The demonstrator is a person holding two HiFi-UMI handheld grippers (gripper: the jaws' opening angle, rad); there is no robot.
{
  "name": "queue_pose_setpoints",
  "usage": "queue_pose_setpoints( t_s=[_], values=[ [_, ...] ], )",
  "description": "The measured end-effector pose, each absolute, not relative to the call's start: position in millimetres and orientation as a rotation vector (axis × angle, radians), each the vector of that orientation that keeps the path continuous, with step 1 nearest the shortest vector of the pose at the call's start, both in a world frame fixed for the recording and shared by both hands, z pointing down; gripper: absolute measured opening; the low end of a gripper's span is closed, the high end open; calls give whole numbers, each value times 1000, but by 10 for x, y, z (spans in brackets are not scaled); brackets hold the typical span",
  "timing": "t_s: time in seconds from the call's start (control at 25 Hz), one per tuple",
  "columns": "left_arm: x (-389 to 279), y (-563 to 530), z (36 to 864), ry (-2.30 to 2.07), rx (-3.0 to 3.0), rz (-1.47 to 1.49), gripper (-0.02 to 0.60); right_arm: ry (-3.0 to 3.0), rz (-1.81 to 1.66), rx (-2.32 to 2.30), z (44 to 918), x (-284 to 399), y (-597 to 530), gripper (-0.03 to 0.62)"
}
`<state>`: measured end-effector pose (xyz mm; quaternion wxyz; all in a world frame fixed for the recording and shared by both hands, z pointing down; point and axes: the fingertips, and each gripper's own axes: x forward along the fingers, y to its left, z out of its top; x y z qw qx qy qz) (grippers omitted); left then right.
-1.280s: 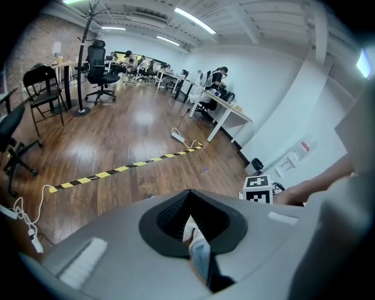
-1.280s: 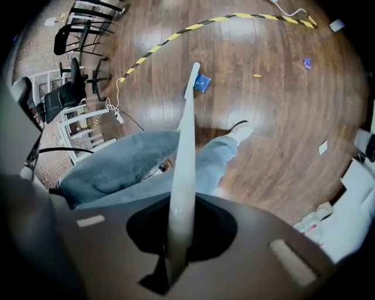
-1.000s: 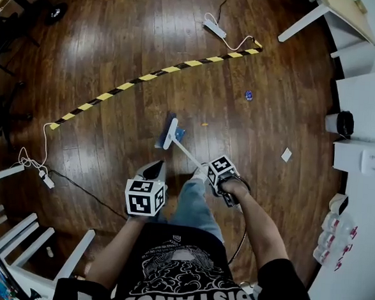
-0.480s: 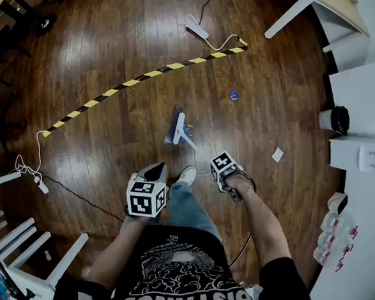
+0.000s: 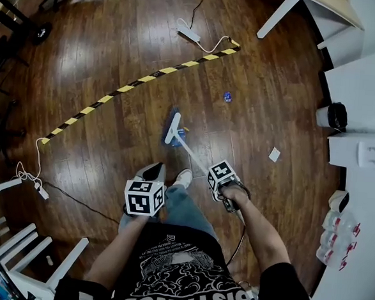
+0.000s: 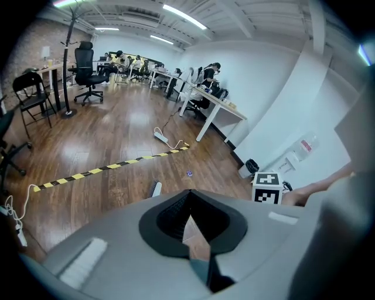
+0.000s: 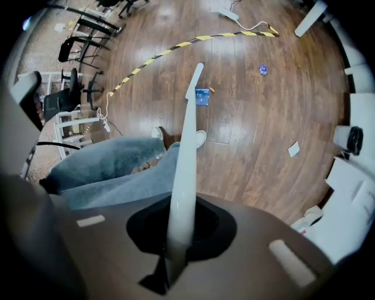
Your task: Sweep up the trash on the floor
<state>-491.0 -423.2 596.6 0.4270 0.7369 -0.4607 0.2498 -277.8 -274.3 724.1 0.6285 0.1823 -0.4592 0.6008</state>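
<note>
On the wood floor (image 5: 112, 128): one yellow-and-black striped tape line (image 5: 141, 82), laid slantwise; two white power strips, one (image 5: 188, 33) by the tape's far end, one (image 5: 42, 192) off at the left.
Grippers: two, one in each hand.
Right gripper (image 7: 176, 234): clamped tight on the white handle of the single broom (image 5: 171, 129).
Left gripper (image 6: 190, 231): jaws drawn together to a thin slit, gripping nothing.
Broom head: blue, down on the boards, ahead of the white shoe (image 5: 184, 177).
Trash: three pieces counted. White paper scrap (image 5: 274, 154), well off to the right of the broom. Blue wrapper (image 5: 228, 96), beyond the head, between it and the tape. Tiny yellow fleck (image 5: 186, 129), just beside the head.
Change over one second: fleck formerly lying apart, to the right of the head, now right at its edge; wrapper and scrap unmoved on the boards; same grip in both grippers.
</note>
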Motion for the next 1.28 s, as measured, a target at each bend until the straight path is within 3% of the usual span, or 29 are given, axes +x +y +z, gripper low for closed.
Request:
queue_pose_setpoints(
  t_s=[0.44, 0.72, 1.0, 1.28],
  values=[
    [-5071, -4239, 6071, -1069, 1854, 621, 5, -1124, 1690, 471, 7118, -3928, -2571, 14],
    [-5364, -4224, 6126, -1066, 1835, 598, 5, -1090, 1645, 364, 7088, -4266, -2364, 14],
    [-5415, -4198, 6190, -1077, 1809, 588, 5, -1013, 1550, 273, 7197, -4234, -2175, 14],
    [-5264, -4333, 6253, -1111, 1796, 605, 5, -974, 1496, 281, 7331, -3671, -2290, 14]
  ],
)
